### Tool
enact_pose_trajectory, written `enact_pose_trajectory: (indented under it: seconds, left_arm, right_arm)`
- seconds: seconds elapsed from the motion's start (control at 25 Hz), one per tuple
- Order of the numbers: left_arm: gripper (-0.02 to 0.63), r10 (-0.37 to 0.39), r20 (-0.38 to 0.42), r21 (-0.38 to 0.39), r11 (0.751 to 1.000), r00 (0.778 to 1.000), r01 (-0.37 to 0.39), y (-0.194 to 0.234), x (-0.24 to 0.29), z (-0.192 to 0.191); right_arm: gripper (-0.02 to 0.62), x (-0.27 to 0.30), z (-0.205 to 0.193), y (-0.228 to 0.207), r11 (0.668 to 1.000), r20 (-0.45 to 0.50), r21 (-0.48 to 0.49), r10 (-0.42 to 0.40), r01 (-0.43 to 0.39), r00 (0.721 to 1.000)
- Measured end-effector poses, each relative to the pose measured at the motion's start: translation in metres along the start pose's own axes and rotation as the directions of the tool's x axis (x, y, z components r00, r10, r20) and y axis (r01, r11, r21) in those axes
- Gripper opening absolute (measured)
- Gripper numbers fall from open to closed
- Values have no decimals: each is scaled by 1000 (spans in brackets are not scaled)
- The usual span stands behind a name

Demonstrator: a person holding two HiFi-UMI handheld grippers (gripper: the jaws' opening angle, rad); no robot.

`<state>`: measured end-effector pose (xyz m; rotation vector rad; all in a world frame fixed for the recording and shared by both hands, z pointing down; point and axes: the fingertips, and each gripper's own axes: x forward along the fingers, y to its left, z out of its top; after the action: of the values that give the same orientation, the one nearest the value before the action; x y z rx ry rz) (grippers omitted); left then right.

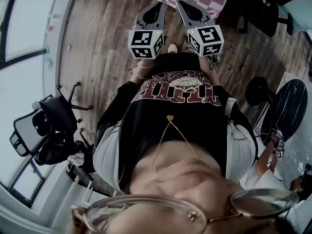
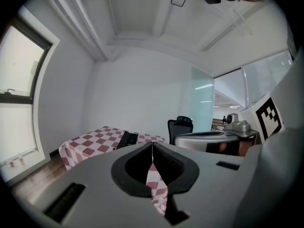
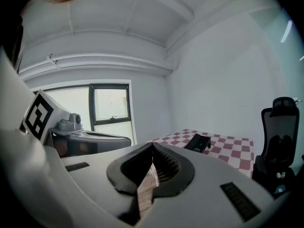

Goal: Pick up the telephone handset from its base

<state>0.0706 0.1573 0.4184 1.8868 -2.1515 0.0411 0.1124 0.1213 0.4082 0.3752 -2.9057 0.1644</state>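
Both tongs are closed with nothing in them. On the left tongs [image 2: 152, 145] the tips are pressed together, and only a thin slit behind them stays open, through which the red-and-white checked cloth [image 2: 155, 182] shows. The right tongs [image 3: 152, 146] meet at the tips in the same way, with wooden floor [image 3: 145, 194] showing through their slit.

The head view looks steeply down the person's front. The two tools are held side by side just ahead of a black printed shirt [image 1: 178, 116], and their marker cubes [image 1: 145, 43] are close together. Both tools point toward the edge of the cloth-covered desk [image 3: 232, 148], which sits at the top of that view.

The telephone [image 3: 198, 142] is a dark, low shape lying on the desk, well apart from both tongs. It is too small to tell the handset from the base. In the left gripper view it sits toward the middle of the checked top.

A black office chair [image 2: 179, 125] stands just beside the desk. In the right gripper view a dark-framed window [image 3: 111, 109] fills the wall to the left of the desk.
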Motion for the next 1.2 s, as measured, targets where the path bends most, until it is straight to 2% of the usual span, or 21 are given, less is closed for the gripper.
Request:
enact_pose_trajectory:
  seconds: [0.36, 0.76, 1.2]
  left_arm:
    - [11, 11, -19, -3, 1000, 1000, -11, 3, 12, -2]
    - [11, -38, -31, -7, 999, 999, 38, 8, 44, 4]
    - [11, -83, -49, -12, 997, 995, 82, 47, 86, 16]
  right_arm:
    - [20, 5, -6, -10, 1000, -14, 17, 6, -6, 1000]
    - [20, 18, -4, -36, 999, -19, 37, -35, 35, 999]
    - [20, 65, 9, -63, 996, -22, 46, -78, 79, 997]
